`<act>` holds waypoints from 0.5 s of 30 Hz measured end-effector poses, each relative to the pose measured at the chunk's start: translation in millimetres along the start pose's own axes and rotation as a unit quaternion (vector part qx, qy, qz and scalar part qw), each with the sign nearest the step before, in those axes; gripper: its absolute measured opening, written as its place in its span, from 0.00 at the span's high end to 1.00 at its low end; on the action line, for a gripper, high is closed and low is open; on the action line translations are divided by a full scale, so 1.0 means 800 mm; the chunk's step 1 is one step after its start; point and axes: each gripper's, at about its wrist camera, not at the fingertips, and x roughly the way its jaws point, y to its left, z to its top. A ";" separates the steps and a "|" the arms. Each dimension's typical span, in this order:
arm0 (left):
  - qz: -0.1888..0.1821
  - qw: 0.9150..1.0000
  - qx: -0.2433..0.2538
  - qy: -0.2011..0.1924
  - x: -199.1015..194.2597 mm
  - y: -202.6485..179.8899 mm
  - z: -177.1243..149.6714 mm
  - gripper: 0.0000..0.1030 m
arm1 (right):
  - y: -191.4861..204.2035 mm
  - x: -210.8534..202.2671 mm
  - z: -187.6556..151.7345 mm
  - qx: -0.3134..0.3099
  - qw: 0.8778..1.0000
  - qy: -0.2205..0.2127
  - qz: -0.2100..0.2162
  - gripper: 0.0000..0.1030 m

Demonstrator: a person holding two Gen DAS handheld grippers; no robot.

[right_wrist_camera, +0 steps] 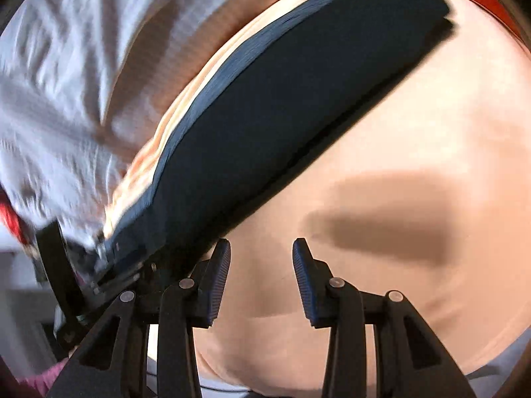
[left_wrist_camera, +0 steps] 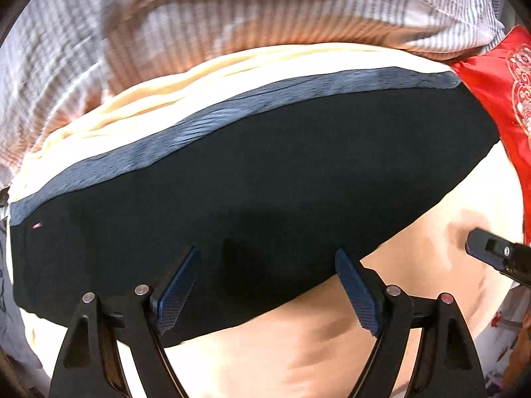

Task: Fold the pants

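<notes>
While the dark navy folded pants (left_wrist_camera: pixel 265 182) lie flat on the pale peach bedsheet (left_wrist_camera: pixel 332 348), you can see their ribbed blue-grey waistband (left_wrist_camera: pixel 232 109) running along the far edge, right next to a bunched-up cream strip of the sheet. From the right wrist camera the same pants (right_wrist_camera: pixel 298 99) stretch diagonally as a neat, stacked slab with layered edges, so they look folded over already. Left gripper (left_wrist_camera: pixel 265 285) hovers above the near edge of the pants with its blue-padded fingers (left_wrist_camera: pixel 176 298) spread wide and nothing between them. Right gripper (right_wrist_camera: pixel 262 278) sits over bare sheet just beside the pants, jaws partly apart, also gripping nothing; a soft shadow falls on the sheet ahead of it. In the left view, a black tip of the other gripper pokes in from the right. Further out there's a rumpled grey-and-white striped blanket (left_wrist_camera: pixel 298 10) behind the pants and a shiny red embroidered cushion (left_wrist_camera: pixel 497 99) off to the right. Everything's a bit motion-blurred.
</notes>
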 end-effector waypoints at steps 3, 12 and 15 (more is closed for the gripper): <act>-0.009 1.000 -0.002 0.000 0.002 -0.020 0.010 0.18 | -0.040 -0.023 0.021 0.044 0.998 -0.041 0.010 0.46; 0.002 1.000 -0.001 -0.002 0.034 -0.082 0.049 0.18 | -0.129 -0.051 0.095 0.116 0.984 -0.126 0.042 0.40; 0.009 1.000 -0.009 0.003 0.042 -0.094 0.054 0.18 | -0.135 -0.047 0.112 0.108 0.984 -0.133 0.057 0.40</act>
